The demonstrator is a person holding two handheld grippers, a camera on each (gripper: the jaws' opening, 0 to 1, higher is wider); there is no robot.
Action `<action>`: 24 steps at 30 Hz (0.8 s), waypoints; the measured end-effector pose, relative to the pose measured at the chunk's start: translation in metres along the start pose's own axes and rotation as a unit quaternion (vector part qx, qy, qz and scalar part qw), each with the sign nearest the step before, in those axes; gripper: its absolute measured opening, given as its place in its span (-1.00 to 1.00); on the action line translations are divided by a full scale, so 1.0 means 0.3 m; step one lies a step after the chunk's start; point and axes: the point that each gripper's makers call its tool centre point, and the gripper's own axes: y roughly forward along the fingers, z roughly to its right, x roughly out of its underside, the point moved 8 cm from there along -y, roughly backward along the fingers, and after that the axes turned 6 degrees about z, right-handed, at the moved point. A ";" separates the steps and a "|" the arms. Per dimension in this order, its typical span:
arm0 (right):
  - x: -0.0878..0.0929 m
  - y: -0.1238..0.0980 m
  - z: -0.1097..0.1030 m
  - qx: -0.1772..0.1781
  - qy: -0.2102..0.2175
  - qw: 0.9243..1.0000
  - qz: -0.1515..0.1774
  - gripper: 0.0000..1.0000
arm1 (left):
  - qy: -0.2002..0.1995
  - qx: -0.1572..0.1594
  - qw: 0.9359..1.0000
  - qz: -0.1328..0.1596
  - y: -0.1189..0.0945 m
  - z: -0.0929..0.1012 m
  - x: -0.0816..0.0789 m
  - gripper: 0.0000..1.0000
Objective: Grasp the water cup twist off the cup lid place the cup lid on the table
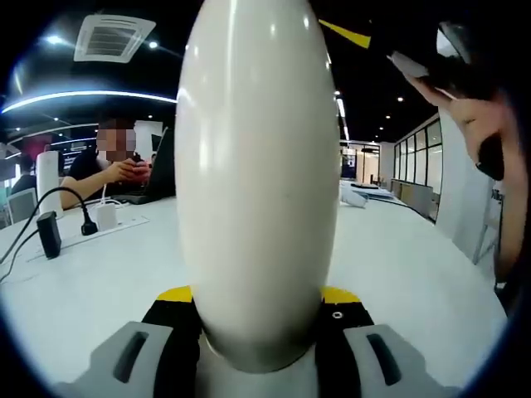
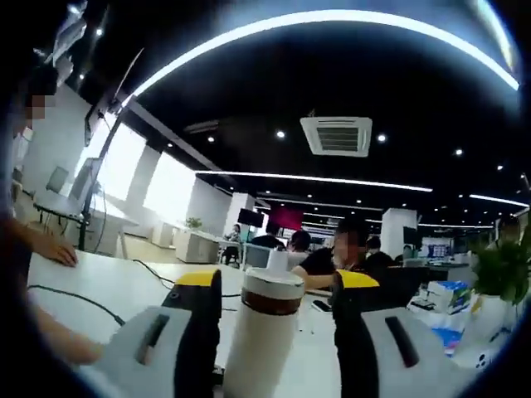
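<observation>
**A:** What is happening in the left gripper view?

**B:** The left gripper (image 1: 259, 319) is clamping a white water cup (image 1: 257, 174) between its two black, yellow-tipped fingers (image 1: 176, 319). The cup is standing very close to the camera, smooth and rounded, rising from between the fingers up to the top of the view. Behind it a white tabletop (image 1: 415, 274) is stretching away. On the tabletop's left side a black power adapter (image 1: 48, 232) with a cable is lying near a white charger block (image 1: 106, 215). A seated person (image 1: 112, 166) is leaning over the tabletop in the background beside an open laptop (image 1: 162, 170). At the upper right, a person's arm (image 1: 477, 124) is reaching into the view.

**B:** And the right gripper view?

**A:** The right gripper (image 2: 274, 319) is holding its fingers (image 2: 199, 323) apart, one on each side of the cup (image 2: 264, 340). Here the cup is showing a white body, a brown band near the top and a white cup lid (image 2: 272, 283) sitting on it. Whether the fingers are touching the cup I cannot tell; a narrow gap seems to be showing on each side. Beyond it, several people (image 2: 332, 253) are sitting at the white tabletop (image 2: 124, 286). A black cable (image 2: 66, 297) is trailing across the tabletop at the left, and a green plant (image 2: 498, 265) is standing at the right edge. A ceiling air vent (image 2: 336, 135) is hanging overhead.
</observation>
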 end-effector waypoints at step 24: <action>0.036 0.102 0.066 -0.131 0.035 0.991 -0.015 -0.32 | -0.001 0.000 1.000 -0.001 0.002 -0.011 -0.001 0.09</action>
